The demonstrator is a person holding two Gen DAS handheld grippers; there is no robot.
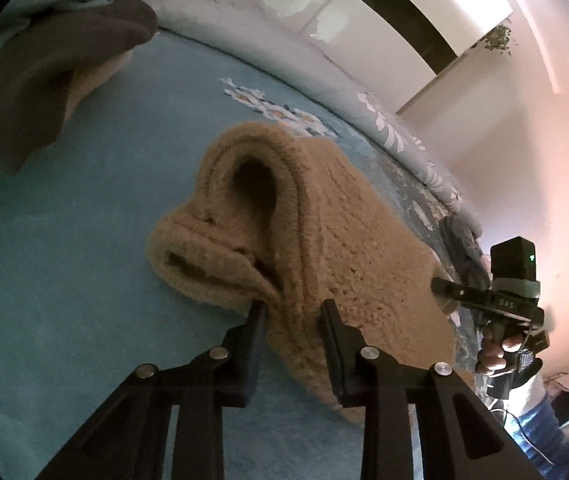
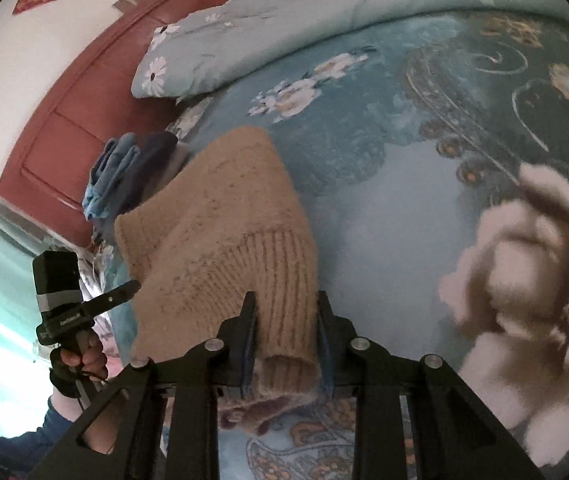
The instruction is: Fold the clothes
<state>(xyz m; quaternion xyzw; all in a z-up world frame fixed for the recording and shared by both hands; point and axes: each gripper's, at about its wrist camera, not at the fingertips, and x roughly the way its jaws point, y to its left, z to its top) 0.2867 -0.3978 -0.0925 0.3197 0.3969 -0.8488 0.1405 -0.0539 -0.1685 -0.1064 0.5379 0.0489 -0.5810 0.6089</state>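
A tan knitted sweater (image 1: pixel 304 216) lies folded on the blue bedspread (image 1: pixel 64 280). My left gripper (image 1: pixel 294 308) has its two fingers on either side of a bunched fold of the sweater and grips it. My right gripper (image 2: pixel 284 304) is shut on the ribbed hem of the same sweater (image 2: pixel 220 216). The right gripper also shows in the left wrist view (image 1: pixel 484 300), at the sweater's far edge. The left gripper shows in the right wrist view (image 2: pixel 96 304), at the sweater's left side.
A pile of dark brown and light blue clothes (image 1: pixel 44 60) lies at the upper left. Blue garments (image 2: pixel 124 172) lie beyond the sweater. A floral quilt (image 2: pixel 284 20) is bunched along the bed's far side. A red wooden headboard (image 2: pixel 84 92) stands behind.
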